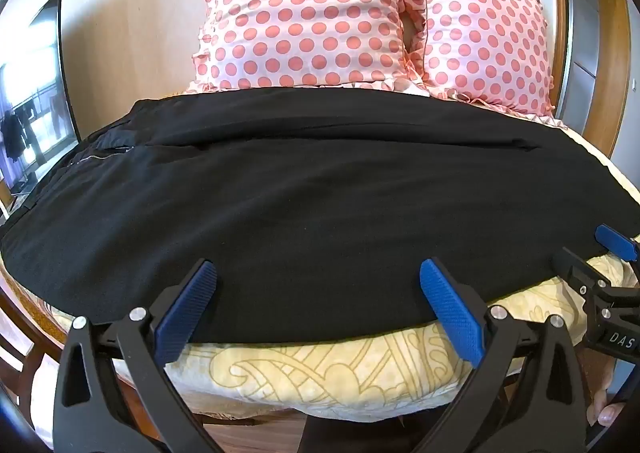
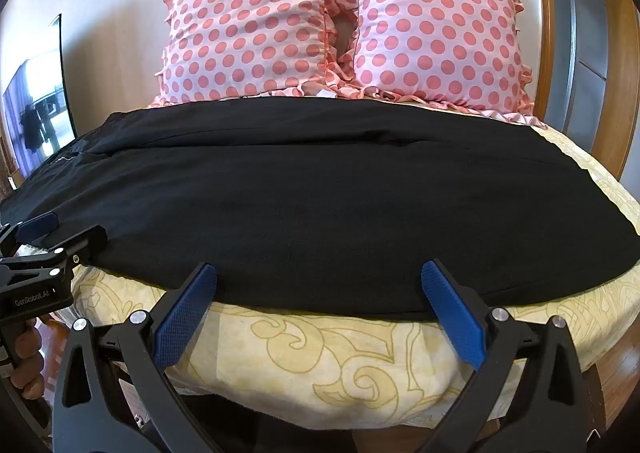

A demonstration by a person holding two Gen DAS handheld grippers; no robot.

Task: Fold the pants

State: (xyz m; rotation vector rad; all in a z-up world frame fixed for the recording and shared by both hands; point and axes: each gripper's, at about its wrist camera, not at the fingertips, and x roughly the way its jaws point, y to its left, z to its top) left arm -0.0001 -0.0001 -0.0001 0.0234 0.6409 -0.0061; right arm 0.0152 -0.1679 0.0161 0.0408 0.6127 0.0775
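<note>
Black pants [image 1: 304, 197] lie flat across the bed, folded lengthwise, with the zipper end at the left [image 1: 96, 159]. They also fill the middle of the right wrist view [image 2: 320, 205]. My left gripper [image 1: 318, 273] is open, its blue pads [image 1: 188, 309] resting over the near edge of the pants. My right gripper [image 2: 318, 275] is open over the near edge further right. Each gripper shows at the edge of the other's view, the right one [image 1: 612, 249] and the left one [image 2: 38, 227].
The bed has a cream patterned cover [image 1: 320, 373]. Two pink polka-dot pillows [image 1: 308, 13] [image 2: 436, 29] stand at the head against the wall. A mirror [image 1: 32, 93] stands left of the bed. Wooden floor lies beside the bed [image 2: 624, 373].
</note>
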